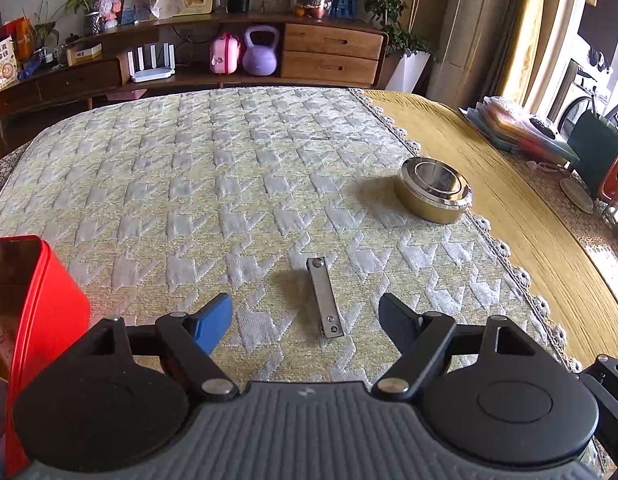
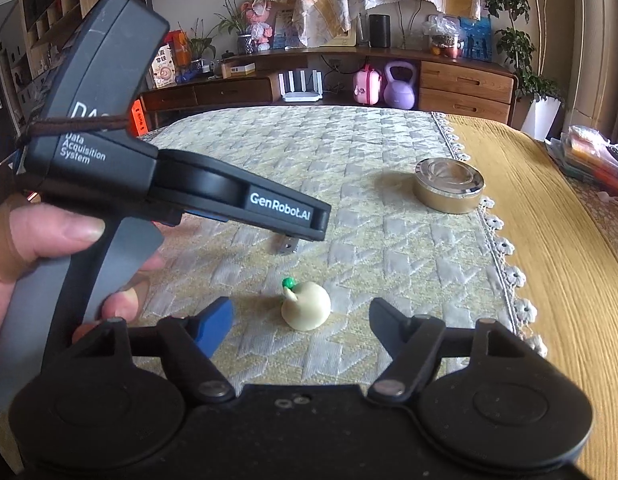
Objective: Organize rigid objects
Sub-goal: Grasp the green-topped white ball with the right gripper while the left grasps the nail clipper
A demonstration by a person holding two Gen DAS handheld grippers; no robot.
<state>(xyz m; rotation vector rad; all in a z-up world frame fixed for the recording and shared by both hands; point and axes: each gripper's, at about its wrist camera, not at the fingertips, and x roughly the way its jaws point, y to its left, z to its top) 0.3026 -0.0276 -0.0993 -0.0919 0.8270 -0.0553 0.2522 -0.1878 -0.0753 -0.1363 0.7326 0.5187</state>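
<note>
The far half of the patterned cloth (image 1: 197,168) lies bare, open room for either gripper. At its right edge stands a round metal tin (image 1: 433,190), and the red box (image 1: 45,304) walls off the left. The left gripper (image 2: 181,196), held in a hand (image 2: 45,264), crosses above the cloth in front of the right one.

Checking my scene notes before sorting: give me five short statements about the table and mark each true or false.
1. The nail clipper lies flat between the open fingers of the left tool. True.
2. The right tool grips the pear-shaped toy. False: its fingers stand apart from it.
3. The round metal tin sits by the cloth's lace edge. True.
4. The red box is at the left tool's right. False: left.
5. The toy's stem is green. True.
</note>
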